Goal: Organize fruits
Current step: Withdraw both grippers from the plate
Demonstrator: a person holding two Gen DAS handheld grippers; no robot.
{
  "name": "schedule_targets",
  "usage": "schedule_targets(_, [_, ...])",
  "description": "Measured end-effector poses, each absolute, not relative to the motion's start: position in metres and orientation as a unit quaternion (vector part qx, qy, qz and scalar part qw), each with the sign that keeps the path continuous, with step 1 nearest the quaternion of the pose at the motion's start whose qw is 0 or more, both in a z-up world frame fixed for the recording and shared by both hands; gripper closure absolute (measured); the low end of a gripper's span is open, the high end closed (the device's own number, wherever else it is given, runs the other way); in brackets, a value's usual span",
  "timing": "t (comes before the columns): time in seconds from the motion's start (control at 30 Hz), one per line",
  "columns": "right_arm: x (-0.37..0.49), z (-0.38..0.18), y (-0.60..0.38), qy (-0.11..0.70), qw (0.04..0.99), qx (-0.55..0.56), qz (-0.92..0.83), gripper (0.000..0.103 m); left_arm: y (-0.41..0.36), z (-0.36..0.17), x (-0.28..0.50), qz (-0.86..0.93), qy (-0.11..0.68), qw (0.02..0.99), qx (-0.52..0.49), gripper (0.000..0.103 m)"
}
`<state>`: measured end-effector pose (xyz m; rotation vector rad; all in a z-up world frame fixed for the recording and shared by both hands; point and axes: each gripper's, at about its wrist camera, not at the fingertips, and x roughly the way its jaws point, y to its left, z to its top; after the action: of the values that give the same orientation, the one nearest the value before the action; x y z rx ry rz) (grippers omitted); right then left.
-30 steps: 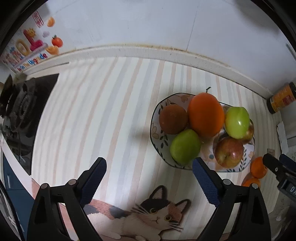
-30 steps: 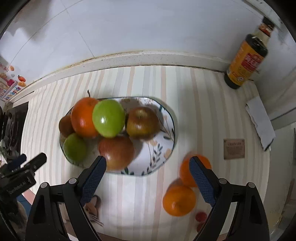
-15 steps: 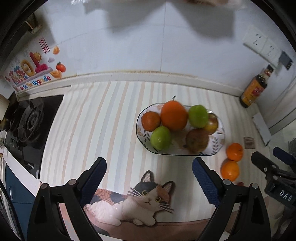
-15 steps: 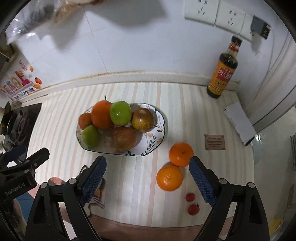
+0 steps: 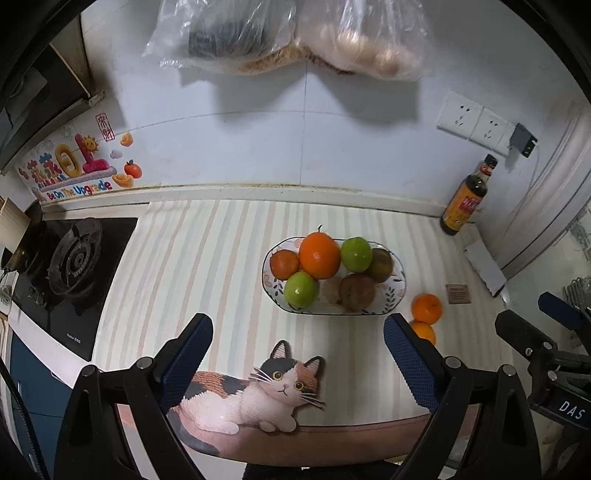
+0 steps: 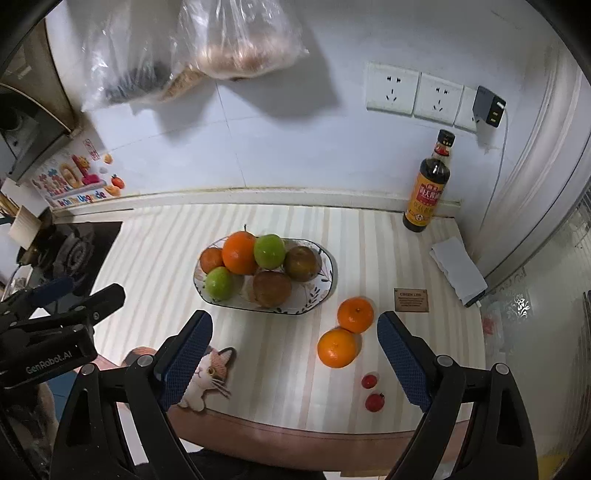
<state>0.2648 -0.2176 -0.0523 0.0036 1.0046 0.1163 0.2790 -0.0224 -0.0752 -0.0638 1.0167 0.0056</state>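
A patterned fruit plate point(image 5: 399, 291) point(image 6: 328, 282) sits mid-counter holding a big orange point(image 5: 319, 254), two green apples point(image 5: 300, 290) point(image 6: 269, 251), two brownish apples point(image 6: 271, 288) and a small orange. Two loose oranges point(image 6: 355, 314) point(image 6: 337, 348) and two cherry tomatoes point(image 6: 370, 381) lie on the striped mat right of the plate. My left gripper point(image 5: 298, 336) is open and empty, high above the front edge. My right gripper point(image 6: 294, 334) is open and empty, well above the loose oranges.
A soy sauce bottle point(image 6: 427, 188) stands at the back right by the wall. A folded cloth point(image 6: 458, 270) and a small brown card point(image 6: 410, 300) lie right. A gas stove point(image 5: 70, 266) is at the left. Plastic bags point(image 5: 295, 33) hang on the wall.
Both grippers have pulled up and back from the plate, so the whole counter, wall and hanging bags now show. Both stay open and empty.
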Motion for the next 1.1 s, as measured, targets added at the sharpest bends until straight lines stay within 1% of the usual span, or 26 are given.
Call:
schedule_targets(0.23, [0.255,-0.034,-0.223,0.471,0.879,0.014,0.064,0.01,-0.028,-0.056,0.269,-0.006,0.472,0.881,-0.027,0.008])
schedule_targets(0.53, [0.27,-0.054,-0.236,0.494,0.866,0.048,0.067,0.01,-0.035,-0.066,0.276,-0.009,0.486,0.873,-0.03,0.008])
schedule_targets(0.57, [0.274,-0.061,-0.242,0.501,0.861,0.056,0.062,0.01,-0.037,-0.069,0.279,-0.01,0.49,0.871,-0.028,0.008])
schedule_targets(0.6, [0.277,-0.067,-0.247,0.507,0.858,0.061,0.057,0.01,-0.039,-0.073,0.282,-0.011,0.495,0.869,-0.025,0.002])
schedule_targets(0.63, [0.282,-0.076,-0.256,0.516,0.852,0.072,0.049,0.01,-0.042,-0.079,0.286,-0.011,0.501,0.865,-0.022,0.0])
schedule_targets(0.7, [0.29,-0.091,-0.269,0.527,0.845,0.081,0.037,0.01,-0.047,-0.088,0.293,-0.009,0.508,0.861,-0.016,0.0])
schedule_targets(0.9, [0.308,-0.159,-0.317,0.575,0.809,0.121,0.008,0.009,-0.072,-0.128,0.321,-0.011,0.543,0.84,0.007,0.0])
schedule_targets(1.03, [0.318,-0.207,-0.353,0.595,0.782,0.185,0.002,0.01,-0.098,-0.161,0.337,-0.028,0.567,0.823,0.021,0.0])
schedule_targets(1.07, [0.32,-0.215,-0.361,0.597,0.777,0.202,0.003,0.013,-0.106,-0.17,0.341,-0.034,0.574,0.818,0.023,0.0])
schedule_targets(1.1, [0.323,-0.223,-0.368,0.598,0.771,0.22,0.005,0.019,-0.114,-0.179,0.344,-0.043,0.581,0.812,0.024,0.0])
